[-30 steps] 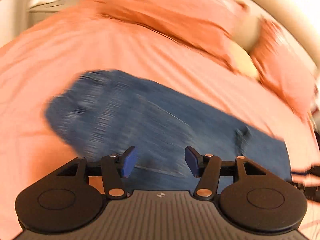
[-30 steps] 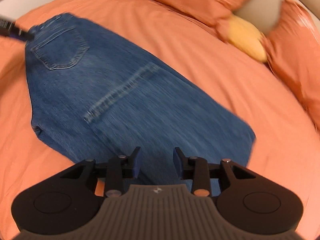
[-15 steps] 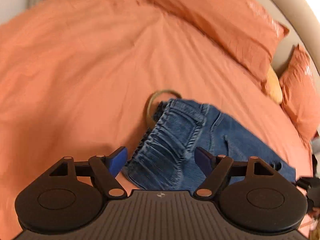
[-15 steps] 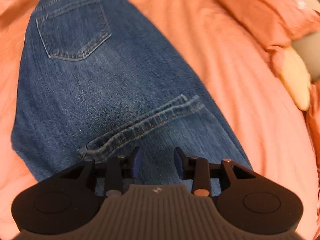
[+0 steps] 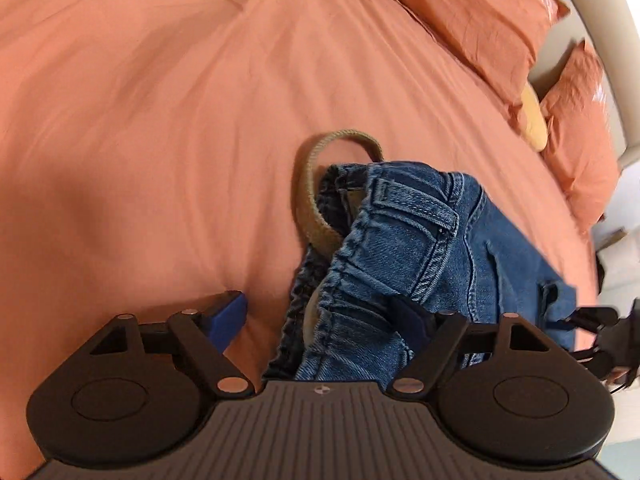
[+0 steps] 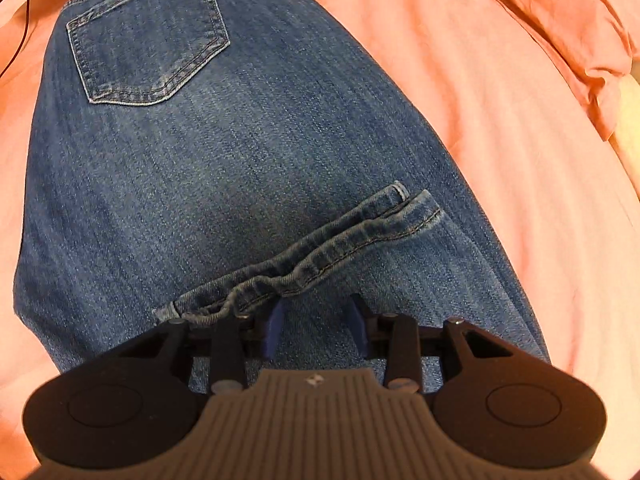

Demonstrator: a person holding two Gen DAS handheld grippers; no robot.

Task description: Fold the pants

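Observation:
Blue jeans [image 6: 224, 168] lie folded on the orange bed, back pocket [image 6: 148, 36] up, with the leg hems [image 6: 320, 256] laid across the thigh. My right gripper [image 6: 316, 328] is open, low over the denim just below the hems. In the left wrist view the elastic waistband [image 5: 360, 292] lies between my open left gripper's [image 5: 324, 316] fingers, the right fingertip [image 5: 412, 316] over the denim, the left one [image 5: 228, 316] over the sheet. A tan belt loop [image 5: 312, 200] sticks out of the waist.
The orange bedsheet [image 5: 160, 120] spreads all around. Orange pillows [image 5: 472, 12] and a yellow cushion [image 5: 534, 120] lie at the head of the bed. The right gripper shows at the left view's right edge [image 5: 600, 332].
Both grippers came lower and closer to the jeans. The left one swung from over the legs to the waistband and opened wider. The right one advanced to the hems.

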